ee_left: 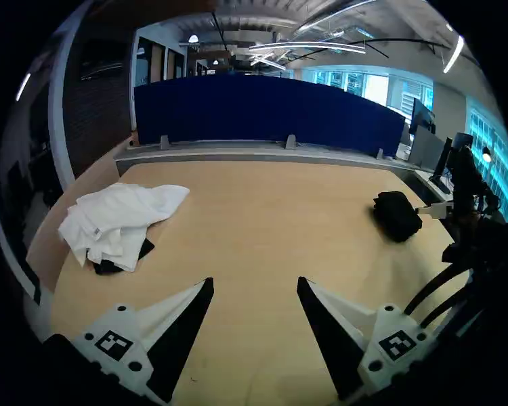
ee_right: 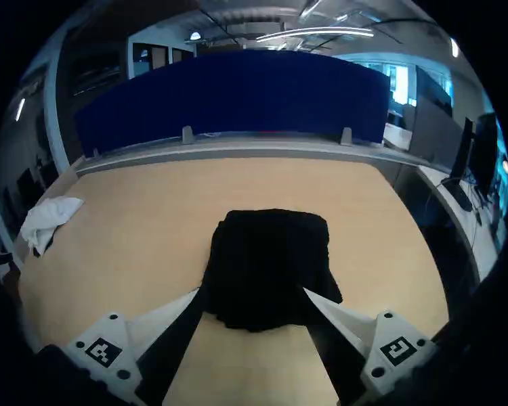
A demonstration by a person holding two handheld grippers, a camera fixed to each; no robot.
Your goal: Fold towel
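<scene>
On the wooden table (ee_left: 267, 203), the black towel (ee_right: 267, 257) lies folded between the wide-open jaws of your right gripper (ee_right: 253, 292), apparently unclamped. Your left gripper (ee_left: 254, 287) gapes empty. This fold looks finished; next, reach for the crumpled white towel (ee_left: 118, 220).

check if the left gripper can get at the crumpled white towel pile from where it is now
Probably yes. The left gripper is open, and only bare light wooden table lies between it and the crumpled white towel pile, which sits ahead and to its left.
</scene>
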